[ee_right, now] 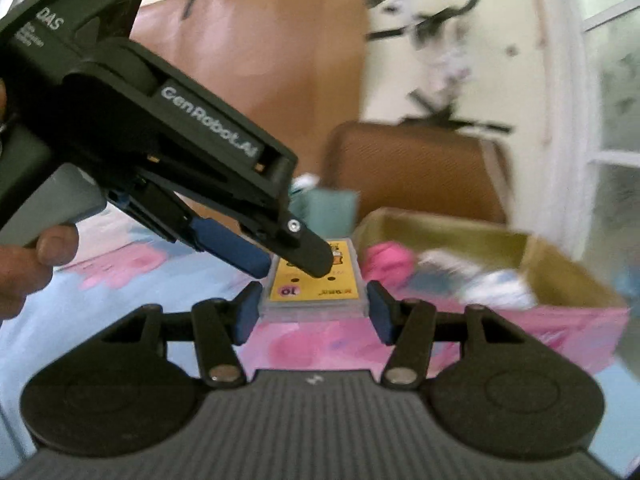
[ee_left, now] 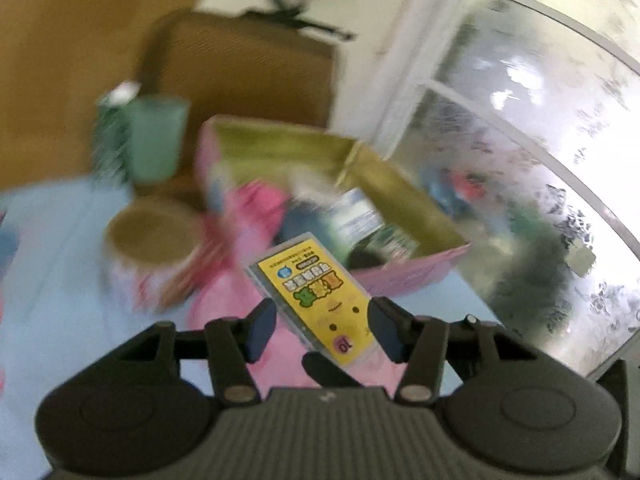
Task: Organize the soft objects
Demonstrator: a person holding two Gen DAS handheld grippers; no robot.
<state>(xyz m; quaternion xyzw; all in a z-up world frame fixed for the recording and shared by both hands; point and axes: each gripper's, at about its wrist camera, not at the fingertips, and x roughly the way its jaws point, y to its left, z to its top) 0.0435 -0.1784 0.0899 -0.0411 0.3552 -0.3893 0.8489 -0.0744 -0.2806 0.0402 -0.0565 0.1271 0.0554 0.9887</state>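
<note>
A yellow packet in clear wrap (ee_left: 320, 296) (ee_right: 316, 280) is held in the air above the blue and pink bedcover. My right gripper (ee_right: 314, 308) is shut on its near end, pads against both sides. My left gripper (ee_left: 320, 328) is open, its fingers on either side of the packet; in the right wrist view its fingertips (ee_right: 316, 258) lie over the packet's top. An open pink box with a gold lining (ee_left: 400, 192) (ee_right: 560, 272) holds several soft items, one pink (ee_right: 388, 260).
A round tin with a gold inside (ee_left: 152, 236) stands left of the box. A teal cup (ee_left: 156, 136) and a brown chair (ee_left: 248, 68) (ee_right: 412, 168) are behind. A window (ee_left: 540, 160) runs along the right.
</note>
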